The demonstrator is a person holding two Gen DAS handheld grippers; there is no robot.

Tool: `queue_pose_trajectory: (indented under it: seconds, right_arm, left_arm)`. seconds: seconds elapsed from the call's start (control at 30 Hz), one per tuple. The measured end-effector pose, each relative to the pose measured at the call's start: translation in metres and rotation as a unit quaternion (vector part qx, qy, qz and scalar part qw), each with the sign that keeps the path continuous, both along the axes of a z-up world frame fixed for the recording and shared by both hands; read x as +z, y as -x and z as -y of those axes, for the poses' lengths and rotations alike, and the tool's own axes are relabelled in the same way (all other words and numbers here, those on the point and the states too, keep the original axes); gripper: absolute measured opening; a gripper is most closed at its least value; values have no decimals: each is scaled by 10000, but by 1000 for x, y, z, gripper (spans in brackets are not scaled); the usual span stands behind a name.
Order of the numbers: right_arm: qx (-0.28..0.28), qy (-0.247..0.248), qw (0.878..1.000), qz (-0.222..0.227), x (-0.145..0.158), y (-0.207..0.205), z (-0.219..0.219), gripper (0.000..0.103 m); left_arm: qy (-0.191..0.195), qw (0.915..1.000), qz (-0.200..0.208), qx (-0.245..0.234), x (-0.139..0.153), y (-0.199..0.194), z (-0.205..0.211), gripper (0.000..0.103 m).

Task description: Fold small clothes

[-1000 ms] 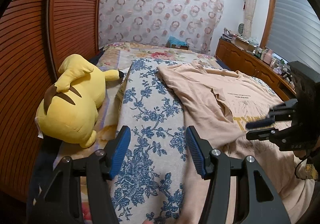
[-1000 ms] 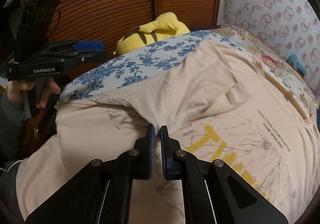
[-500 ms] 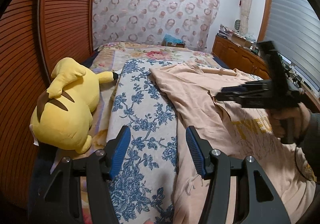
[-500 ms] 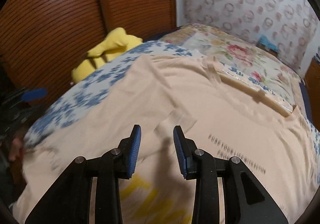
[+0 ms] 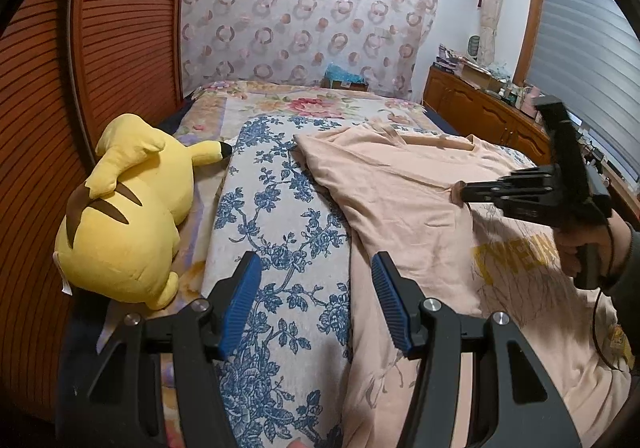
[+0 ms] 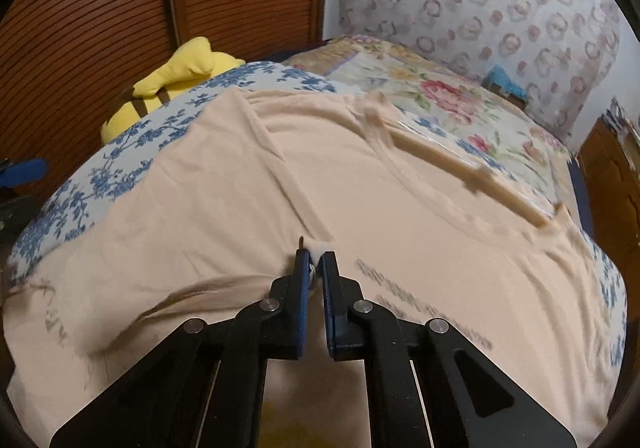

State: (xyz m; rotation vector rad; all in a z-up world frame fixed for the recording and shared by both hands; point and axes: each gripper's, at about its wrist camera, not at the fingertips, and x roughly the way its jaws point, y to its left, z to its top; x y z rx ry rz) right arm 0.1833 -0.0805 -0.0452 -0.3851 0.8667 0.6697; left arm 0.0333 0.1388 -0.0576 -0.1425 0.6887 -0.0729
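A peach T-shirt [image 5: 404, 207] with yellow and grey print lies spread on the bed; it also fills the right wrist view [image 6: 360, 183]. My left gripper [image 5: 316, 304] is open and empty, hovering above the blue floral cloth [image 5: 280, 232] by the shirt's left edge. My right gripper [image 6: 312, 268] is shut on a pinched fold of the shirt near its middle. It shows in the left wrist view [image 5: 460, 193] at the right, with fabric drawn up to its tips.
A yellow plush toy [image 5: 124, 215] lies at the bed's left side against the slatted wooden doors [image 5: 52, 99]. A flowered bedspread [image 5: 304, 103] covers the far bed. A wooden dresser [image 5: 488, 115] with clutter stands at the right.
My right gripper opened, moved forward over the shirt toward its middle, and closed on a fold there. My left gripper stayed open and drew back slightly.
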Motion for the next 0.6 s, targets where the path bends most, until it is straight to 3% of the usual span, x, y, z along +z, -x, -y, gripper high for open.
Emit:
queue_pose_trajectory:
  seconds: [0.13, 0.23, 0.37, 0.6]
  right_arm:
    - [-214, -89, 9997, 88, 8, 2, 22, 5]
    - [-355, -153, 9992, 124, 15, 3, 34, 23]
    - [-460, -169, 9988, 76, 17, 0, 62, 33]
    - [-610, -83, 9981, -46, 9, -6, 112, 35]
  left_arm:
    - [-36, 10000, -47, -50, 1, -9, 2, 57]
    - [-82, 9998, -122, -101, 3, -23, 3, 57]
    - [-212, 9994, -223, -150, 4, -45, 4, 56]
    - [-117, 9986, -444, -261, -4, -92, 0, 56]
